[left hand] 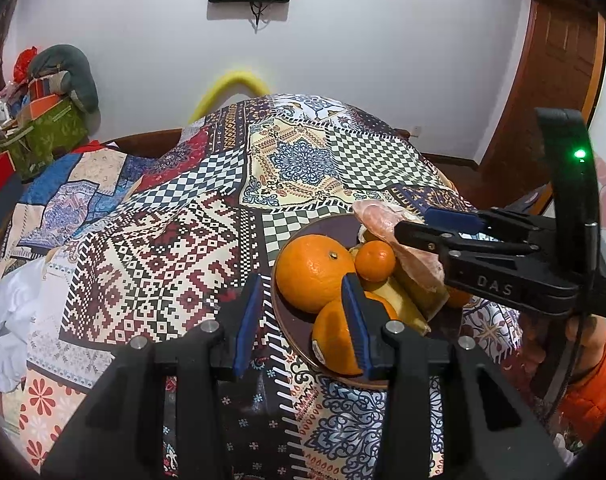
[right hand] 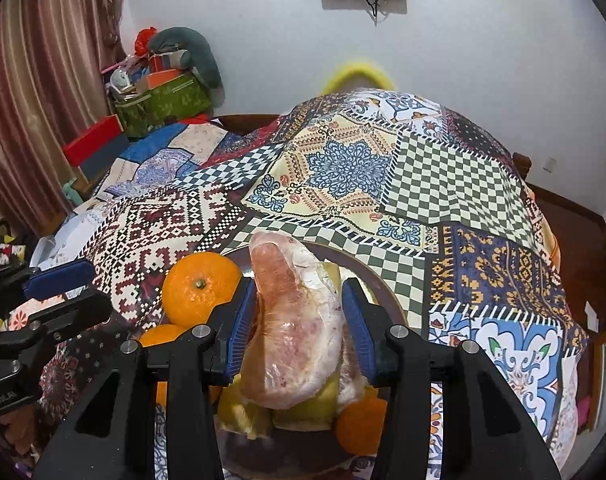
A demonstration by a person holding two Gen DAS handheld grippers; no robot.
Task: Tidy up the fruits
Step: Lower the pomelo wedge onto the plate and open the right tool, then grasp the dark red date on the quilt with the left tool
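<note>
Fruit all heaped on one dark plate point(left hand: 293, 322) at the near right of the patchwork-covered desk point(left hand: 163, 260), presumably the collecting spot for the tidy-up.

Right gripper point(right hand: 298, 286) reaching in over the pile, jaws straddling a pinkish pomelo wedge point(right hand: 295, 320) in cling film. Pads right up against both flanks of it, but honestly can't tell whether squeezing or just sitting loose beside it. Wedge resting on top of the heap, leaning across the yellow-green fruit underneath. Looks like the top was the only free spot left, hence the steep angled approach from above rather than from the side.

Left gripper point(left hand: 301, 286) parked low at the plate's near-left edge, jaws released with nothing between them except cloth and plate rim. Guessing kept there to stay out of the other tool's way while close enough to steady the plate or catch a roller.

As for looks: wedge pale pink with whitish pith patches, film crinkled and glossy, so probably slippery and soft, not something to clamp hard. Around it a big orange point(left hand: 311, 272) with its stem button up, a small mandarin point(left hand: 375, 260) tucked against it, a stickered orange point(left hand: 335, 340) at the front rim, and a banana point(left hand: 403, 304) wedged in between. Pile fairly tight, round stuff near the rim, so a nudge could send one off.
</note>
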